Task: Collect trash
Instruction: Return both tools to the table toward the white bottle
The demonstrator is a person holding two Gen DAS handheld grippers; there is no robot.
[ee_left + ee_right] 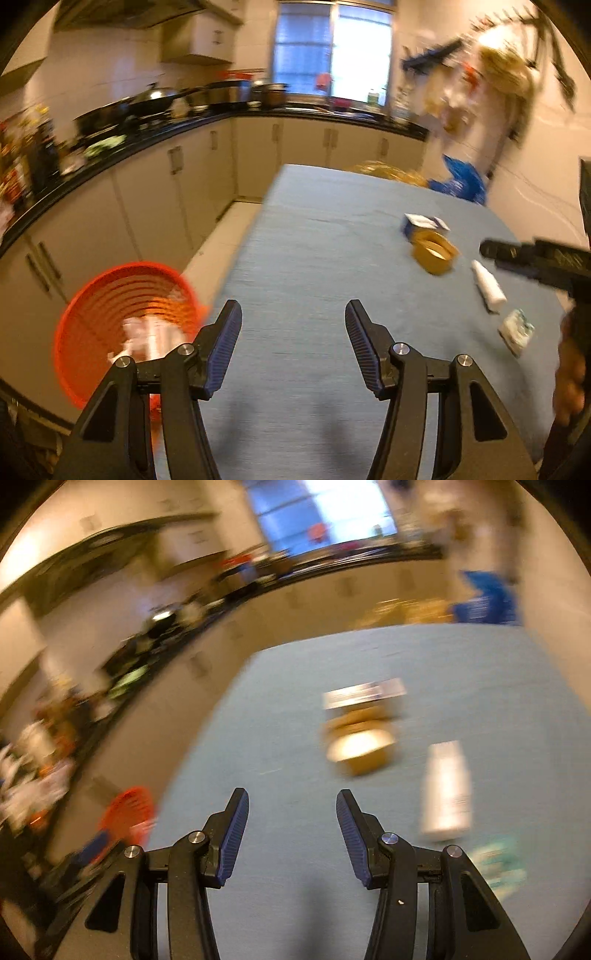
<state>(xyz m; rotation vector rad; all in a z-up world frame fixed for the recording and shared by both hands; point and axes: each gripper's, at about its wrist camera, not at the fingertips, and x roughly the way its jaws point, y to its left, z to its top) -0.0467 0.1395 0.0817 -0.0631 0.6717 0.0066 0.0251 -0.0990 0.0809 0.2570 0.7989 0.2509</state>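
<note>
Both my tools hang over the blue table [303, 258] with nothing between their pads: my left gripper [293, 317] is spread wide and my right gripper [292, 805] is spread too. The trash lies to the right: a tape roll [435, 254], a small box [421, 223] just beyond it, a white tube [487, 290] and a crumpled packet [516, 331] nearer. The orange basket [110, 295], holding white scraps, sits off the table's left edge.

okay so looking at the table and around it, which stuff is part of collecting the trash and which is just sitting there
Part of the job:
- orange basket
- tape roll
- white tube
- blue-white carton
- green-white packet
- left tongs and right tongs, both open

Just there:
- pots on counter
- blue bag
</note>
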